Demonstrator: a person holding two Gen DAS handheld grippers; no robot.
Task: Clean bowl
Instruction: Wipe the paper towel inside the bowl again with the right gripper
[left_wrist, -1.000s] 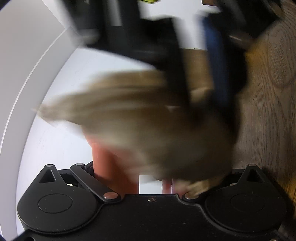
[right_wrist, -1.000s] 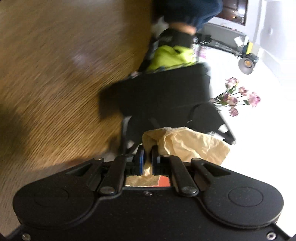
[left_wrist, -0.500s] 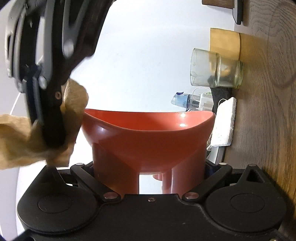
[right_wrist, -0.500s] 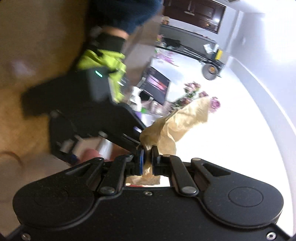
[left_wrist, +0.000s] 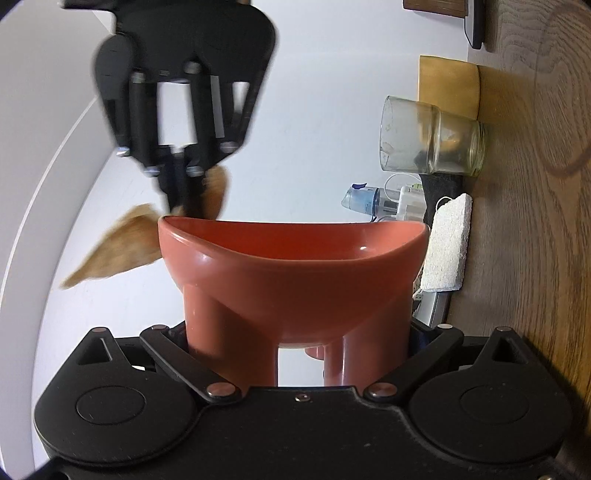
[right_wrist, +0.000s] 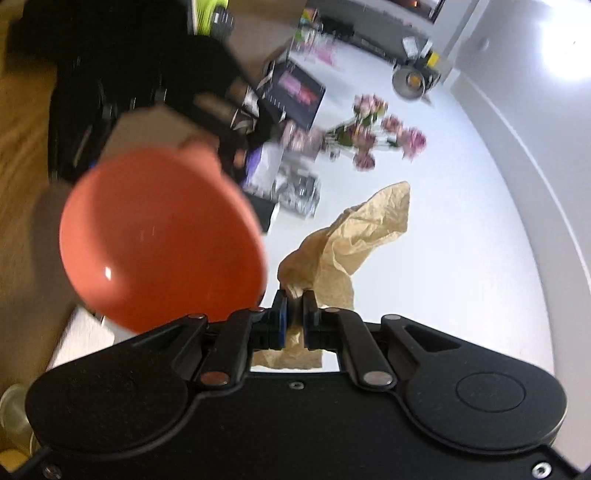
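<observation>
An orange-red footed bowl (left_wrist: 295, 273) fills the middle of the left wrist view, tipped on its side. My left gripper (left_wrist: 301, 332) is shut on its legs, one finger on each outer side. My right gripper (left_wrist: 181, 199) hangs just past the bowl's left rim, blurred, shut on a crumpled tan paper towel (left_wrist: 122, 247). From the right wrist view, the bowl (right_wrist: 159, 236) shows its inside at the left. There the right gripper (right_wrist: 293, 299) pinches the paper towel (right_wrist: 354, 236), which sticks up beside the bowl's rim, apart from it.
A wooden tabletop (left_wrist: 535, 221) runs along the right side. On it stand a glass jar (left_wrist: 432, 140), a white sponge (left_wrist: 448, 247) and a yellow board (left_wrist: 447, 88). Pink flowers (right_wrist: 376, 136) and dark boxes lie beyond the bowl.
My right gripper with the paper towel has left the front of the bowl, swung left and risen beyond the left rim. The bowl has come into the right wrist view. The left gripper kept still.
</observation>
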